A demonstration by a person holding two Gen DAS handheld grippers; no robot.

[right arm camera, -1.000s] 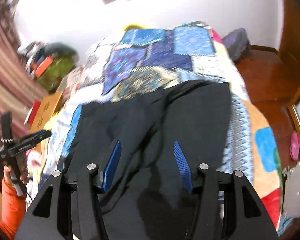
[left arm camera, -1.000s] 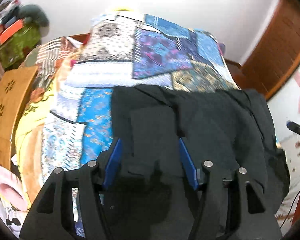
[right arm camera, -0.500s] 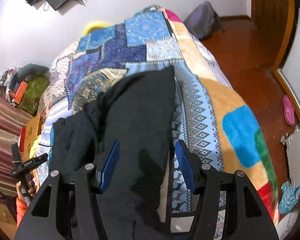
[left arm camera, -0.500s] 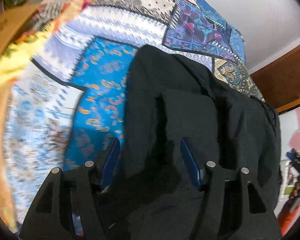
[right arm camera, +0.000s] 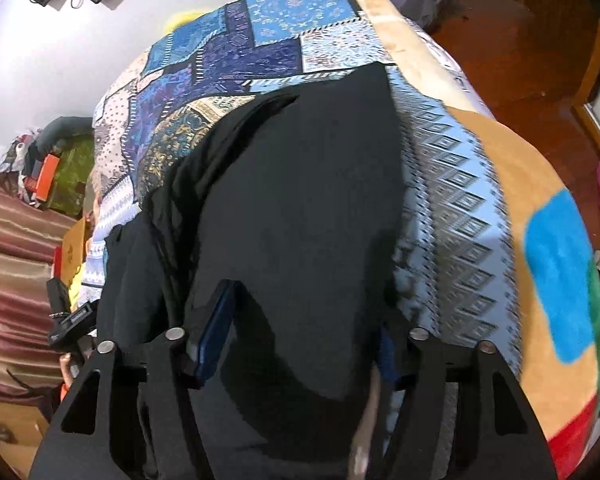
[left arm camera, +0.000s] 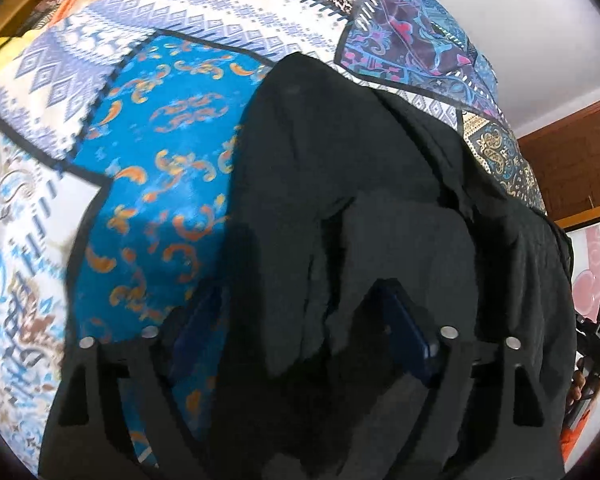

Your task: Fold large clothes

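Black garment [left arm camera: 340,168] spread on the patchwork bedspread [left arm camera: 172,128], both hand-held grippers low over it.

Lay matte black and rumpled, with a raised fold running along its middle and one straight edge against the blue-and-white diamond patch of the bedspread [right arm camera: 452,200]. Spanned by the left hand-held gripper [left arm camera: 300,328], jaws wide apart, blue fingers [left arm camera: 404,328] either side of the garment's left edge, nothing pinched. Spanned likewise by the right hand-held gripper [right arm camera: 300,336], jaws spread over the garment's [right arm camera: 300,184] right part. Faint white lettering on the small device beside the garment, too blurred to read.
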